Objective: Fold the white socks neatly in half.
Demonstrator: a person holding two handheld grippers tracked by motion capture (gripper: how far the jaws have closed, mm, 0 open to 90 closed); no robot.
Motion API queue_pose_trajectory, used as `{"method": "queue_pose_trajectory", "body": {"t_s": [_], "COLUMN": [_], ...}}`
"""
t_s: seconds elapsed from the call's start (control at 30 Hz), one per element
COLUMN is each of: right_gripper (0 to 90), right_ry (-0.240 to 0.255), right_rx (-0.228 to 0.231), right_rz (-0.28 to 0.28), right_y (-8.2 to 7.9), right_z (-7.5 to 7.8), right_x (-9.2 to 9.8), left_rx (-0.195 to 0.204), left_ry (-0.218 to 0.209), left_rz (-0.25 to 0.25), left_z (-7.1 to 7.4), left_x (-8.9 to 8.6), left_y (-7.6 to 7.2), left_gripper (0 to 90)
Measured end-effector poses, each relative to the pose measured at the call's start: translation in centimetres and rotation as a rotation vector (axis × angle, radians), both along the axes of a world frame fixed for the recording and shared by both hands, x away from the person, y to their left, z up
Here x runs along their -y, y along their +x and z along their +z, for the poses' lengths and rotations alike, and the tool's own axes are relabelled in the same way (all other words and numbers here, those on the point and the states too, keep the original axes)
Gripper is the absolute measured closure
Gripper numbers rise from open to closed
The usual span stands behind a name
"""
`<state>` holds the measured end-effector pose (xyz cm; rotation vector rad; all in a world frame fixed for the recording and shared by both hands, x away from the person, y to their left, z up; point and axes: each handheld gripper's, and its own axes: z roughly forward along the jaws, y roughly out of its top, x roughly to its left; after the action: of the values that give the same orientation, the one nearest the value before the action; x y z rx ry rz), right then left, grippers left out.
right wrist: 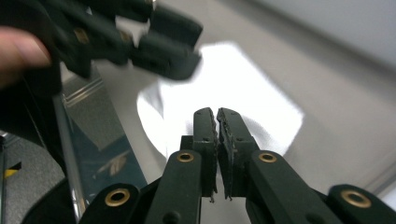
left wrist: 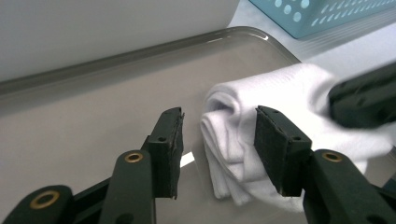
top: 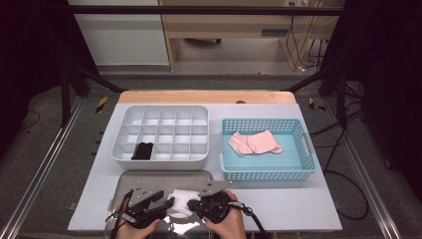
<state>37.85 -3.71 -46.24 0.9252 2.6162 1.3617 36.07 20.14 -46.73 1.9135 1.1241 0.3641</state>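
White folded sock (left wrist: 261,126) lying on the metal tray (left wrist: 93,116) at the table's near edge, left gripper (left wrist: 219,140) standing open around its fold, right gripper (right wrist: 217,122) pinching shut above it.

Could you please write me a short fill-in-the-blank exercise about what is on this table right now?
1. The white folded cloth lies on the metal ____.
2. The pink cloth lies in the ____ basket.
3. The right gripper has its jaws ____.
4. One compartment of the white divided organiser holds a ____ item.

Missing words: tray; blue; shut; black
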Motion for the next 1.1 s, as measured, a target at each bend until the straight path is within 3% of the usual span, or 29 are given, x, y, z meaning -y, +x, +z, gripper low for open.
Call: {"method": "queue_pose_trajectory", "body": {"t_s": [0.07, 0.27, 0.47, 0.6, 0.73, 0.77, 0.87, 1.1], "right_gripper": [85.9, 85.8, 86.4, 86.2, 86.8, 87.6, 88.9, 89.4], "right_ry": [0.008, 0.071, 0.025, 0.033, 0.04, 0.049, 0.05, 0.067], "right_rx": [0.005, 0.038, 0.016, 0.018, 0.021, 0.025, 0.016, 0.007], "right_rz": [-0.002, -0.014, 0.023, 0.024, 0.025, 0.029, 0.028, -0.015], "right_y": [-0.1, -0.3, -0.9, -0.9, -1.0, -1.0, -1.1, -0.8], "right_z": [-0.4, 1.2, -0.1, -0.4, -0.5, -0.7, -0.8, -0.4], "right_x": [0.1, 0.6, -0.7, -0.7, -0.6, -0.6, -0.4, 1.1], "left_rx": [0.0, -0.013, -0.022, -0.031, -0.03, -0.062, -0.091, -0.125], "left_ry": [0.001, -0.023, -0.029, -0.092, -0.081, -0.068, -0.075, -0.089], "left_rz": [-0.002, 0.01, 0.007, 0.007, 0.001, -0.019, -0.031, -0.031], "left_z": [0.0, 0.0, 0.1, 0.6, 0.5, 0.0, -0.5, -0.8], "left_x": [-0.1, -0.5, -0.7, -1.0, -0.7, -0.3, 0.0, 0.0], "left_y": [0.0, -0.1, -0.1, 0.3, 0.5, 0.8, 0.9, 1.2], "left_gripper": [49.7, 46.2, 44.9, 40.6, 37.2, 36.8, 35.9, 39.3]}}
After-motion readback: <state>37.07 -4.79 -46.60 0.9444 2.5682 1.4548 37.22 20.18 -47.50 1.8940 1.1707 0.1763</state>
